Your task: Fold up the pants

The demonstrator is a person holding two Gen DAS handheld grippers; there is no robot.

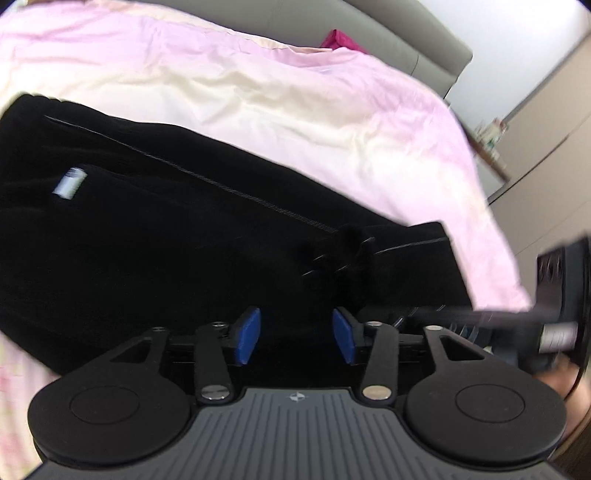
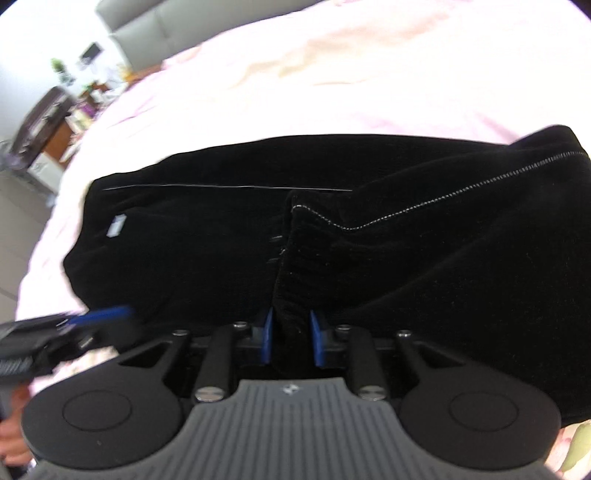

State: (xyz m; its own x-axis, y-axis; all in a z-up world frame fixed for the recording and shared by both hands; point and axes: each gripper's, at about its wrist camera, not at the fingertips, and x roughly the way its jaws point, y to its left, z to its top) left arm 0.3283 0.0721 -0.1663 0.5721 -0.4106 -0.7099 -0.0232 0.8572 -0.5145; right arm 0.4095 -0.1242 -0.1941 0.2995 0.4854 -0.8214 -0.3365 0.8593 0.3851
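Black pants (image 1: 147, 240) lie folded over on a pink bed sheet (image 1: 258, 92), a white label (image 1: 68, 182) showing near the waist. My left gripper (image 1: 297, 336) hovers open over the dark cloth, nothing between its blue pads. In the right wrist view the pants (image 2: 443, 277) fill the middle, with a ribbed cuff (image 2: 291, 258) lying across them. My right gripper (image 2: 291, 341) is shut on that cuff, which fills the narrow gap between its pads. One blue pad (image 2: 99, 315) of the left gripper shows at the lower left, beside the pants' edge.
A grey padded headboard (image 1: 369, 33) runs behind the bed, with a magenta item (image 1: 338, 38) against it. A cluttered bedside table (image 2: 55, 122) stands off the bed's left edge. Pale cabinet panels (image 1: 546, 147) rise on the right. Bare pink sheet (image 2: 332, 74) spreads beyond the pants.
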